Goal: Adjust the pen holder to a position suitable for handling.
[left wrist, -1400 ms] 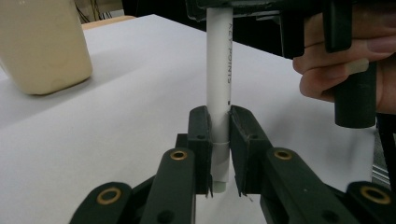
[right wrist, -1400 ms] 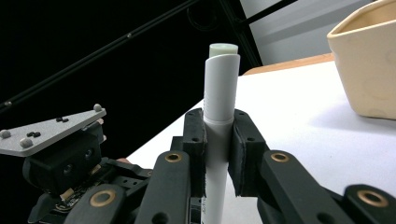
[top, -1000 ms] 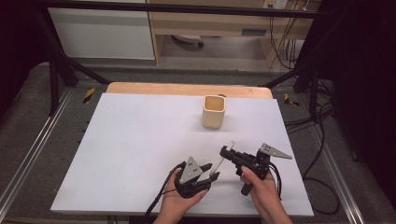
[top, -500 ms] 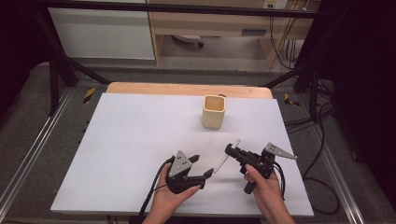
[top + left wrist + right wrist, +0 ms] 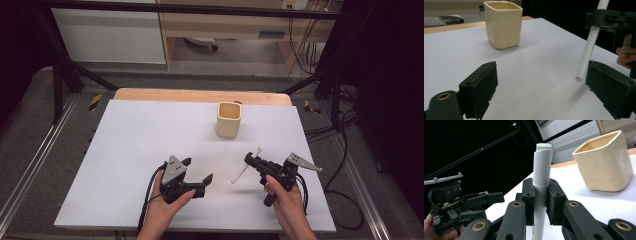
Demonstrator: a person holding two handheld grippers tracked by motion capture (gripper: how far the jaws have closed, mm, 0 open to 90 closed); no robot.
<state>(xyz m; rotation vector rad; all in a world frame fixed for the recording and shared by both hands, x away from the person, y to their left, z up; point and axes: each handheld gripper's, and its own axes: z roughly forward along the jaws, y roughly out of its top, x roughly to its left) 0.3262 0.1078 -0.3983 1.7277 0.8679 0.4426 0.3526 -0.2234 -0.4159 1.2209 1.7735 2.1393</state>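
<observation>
- The white pen [image 5: 245, 169] sits clamped in the right gripper, slanting down to the left with its lower tip over the white table [image 5: 130, 140]; from the high view I cannot tell for sure whether that tip touches the surface.
- The left gripper [image 5: 197, 172], at the near left of the table, has just been opening its jaws; they now stand wide apart with nothing between them.
- In the left gripper view the pen's [image 5: 589, 47] lower end hangs just beside one black jaw, apart from it.
- The cream cup [image 5: 229, 119] stands upright farther back, well apart from both grippers.
- The right gripper [image 5: 251, 161], at the near right, has its jaws pressed together on the pen's [image 5: 541, 170] barrel, the capped end sticking out past them.
</observation>
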